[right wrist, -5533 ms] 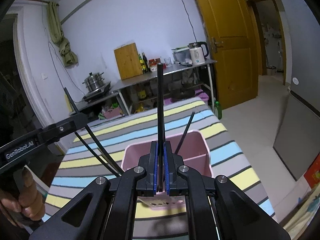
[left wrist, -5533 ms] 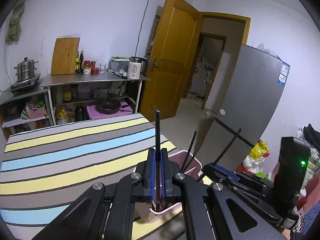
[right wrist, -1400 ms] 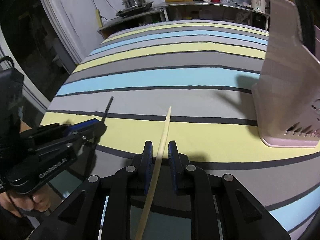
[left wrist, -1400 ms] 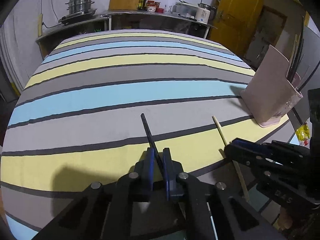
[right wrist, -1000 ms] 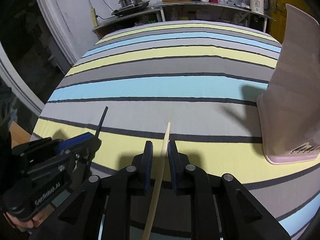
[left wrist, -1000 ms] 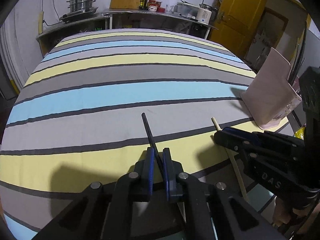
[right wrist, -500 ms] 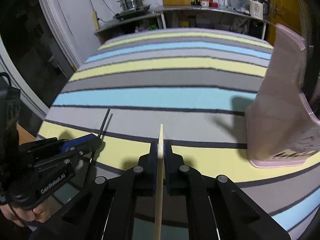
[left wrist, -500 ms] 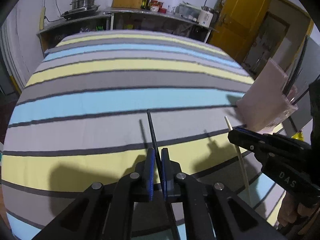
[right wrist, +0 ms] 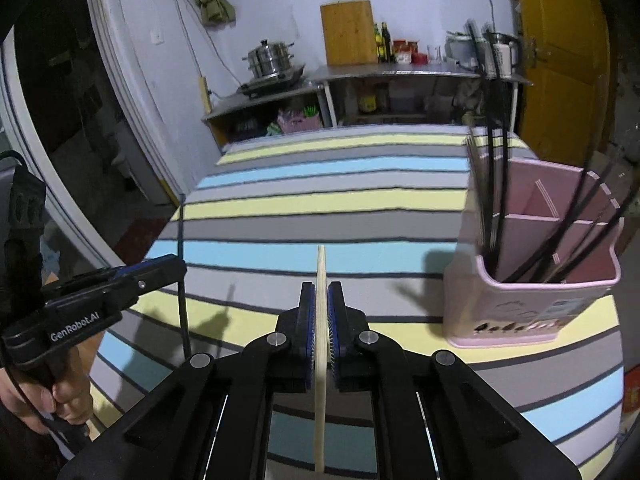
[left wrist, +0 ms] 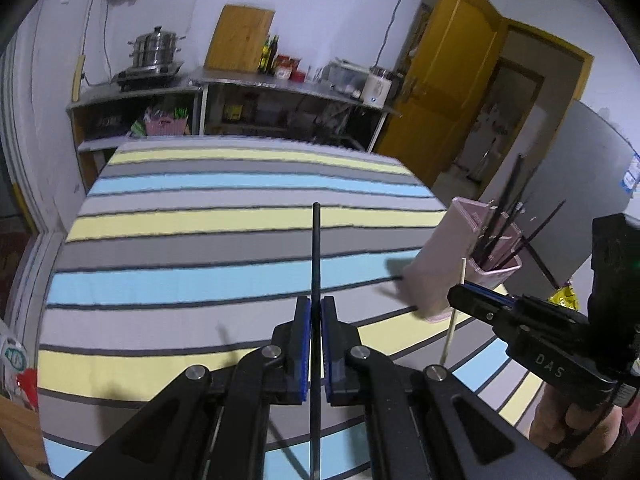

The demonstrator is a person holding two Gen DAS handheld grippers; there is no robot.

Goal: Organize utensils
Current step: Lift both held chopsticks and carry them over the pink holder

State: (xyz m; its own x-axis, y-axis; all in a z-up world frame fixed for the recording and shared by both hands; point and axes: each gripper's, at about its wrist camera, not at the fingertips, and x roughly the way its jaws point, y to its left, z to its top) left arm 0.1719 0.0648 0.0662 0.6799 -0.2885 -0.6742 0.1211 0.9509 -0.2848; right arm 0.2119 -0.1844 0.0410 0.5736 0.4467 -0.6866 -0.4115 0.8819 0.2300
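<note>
My left gripper (left wrist: 316, 304) is shut on a black chopstick (left wrist: 316, 248), which stands clear of the striped tablecloth (left wrist: 200, 224). My right gripper (right wrist: 321, 290) is shut on a pale wooden chopstick (right wrist: 321, 264), also lifted off the cloth. A pink utensil holder (right wrist: 532, 280) with several black chopsticks in it stands at the table's right, ahead and to the right of both grippers. In the left wrist view, the right gripper (left wrist: 460, 294) is beside the holder (left wrist: 448, 260). In the right wrist view, the left gripper (right wrist: 180, 268) is at the left with its chopstick (right wrist: 182, 280).
A counter (left wrist: 256, 84) with a steel pot (left wrist: 154, 48), a cutting board, bottles and a kettle runs behind the table. A yellow door (left wrist: 448, 64) and a grey fridge (left wrist: 572, 168) stand at the right. A person's hands (right wrist: 60, 396) hold the gripper handles.
Both grippers closed on their chopsticks, the right one later, and lifted them off the cloth. Both views tilted up, and the pink holder now shows its open top.
</note>
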